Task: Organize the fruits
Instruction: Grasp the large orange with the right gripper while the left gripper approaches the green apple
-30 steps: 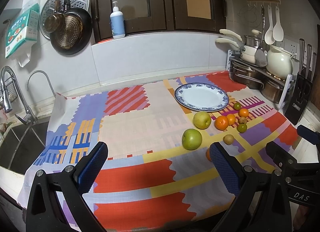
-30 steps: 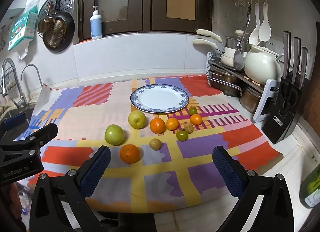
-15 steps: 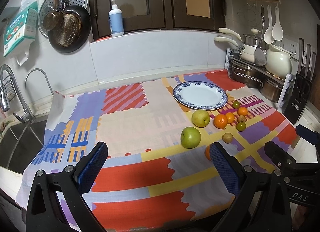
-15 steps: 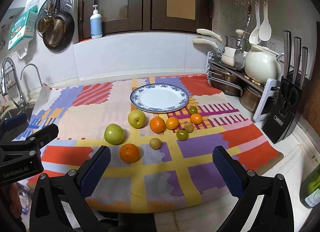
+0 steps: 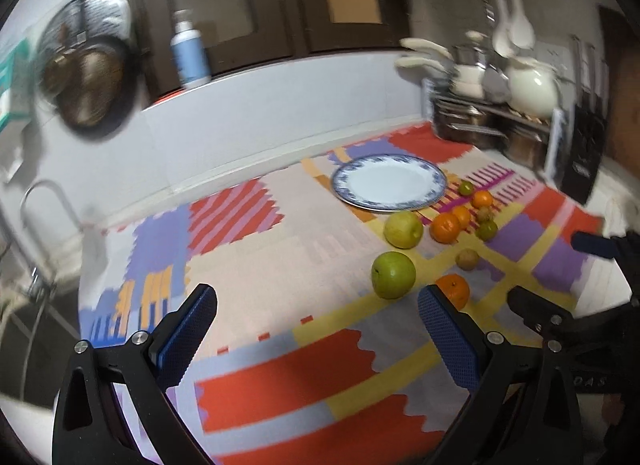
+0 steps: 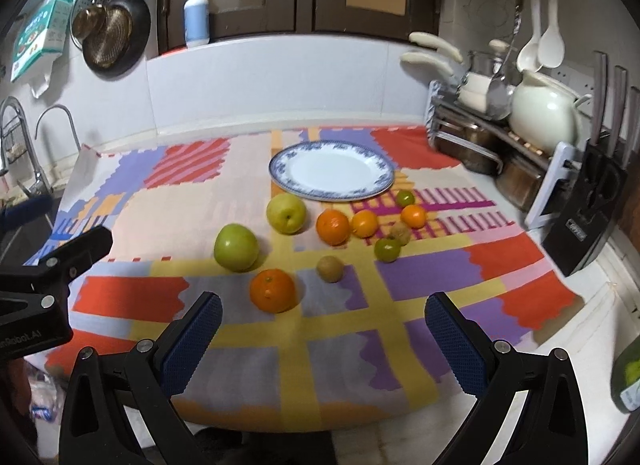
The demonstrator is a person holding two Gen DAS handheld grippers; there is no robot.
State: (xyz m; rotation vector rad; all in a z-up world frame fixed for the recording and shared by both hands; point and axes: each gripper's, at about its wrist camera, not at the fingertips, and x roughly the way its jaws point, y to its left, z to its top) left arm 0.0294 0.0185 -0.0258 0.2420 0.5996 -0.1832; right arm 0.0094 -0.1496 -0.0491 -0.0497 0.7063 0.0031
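Observation:
A blue-rimmed white plate [image 6: 332,173] [image 5: 390,185] sits bare at the back of the patterned cloth. In front of it lie a green apple [image 6: 236,247] [image 5: 393,275], a yellow apple [image 6: 286,213] [image 5: 403,229], a large orange [image 6: 273,291] [image 5: 454,289], several small oranges, green citrus and a brown kiwi [image 6: 330,269]. My left gripper [image 5: 316,339] is open and empty, left of the fruit. My right gripper [image 6: 322,345] is open and empty, just short of the large orange.
A dish rack with pots and a cream teapot [image 6: 544,113] stands at the right, a knife block [image 6: 588,209] beside it. A sink and tap [image 6: 24,145] lie at the left. Pans [image 6: 112,33] hang on the wall.
Both grippers have moved forward toward the fruit. The left wrist view is blurred from motion and swung right. No fruit has moved.

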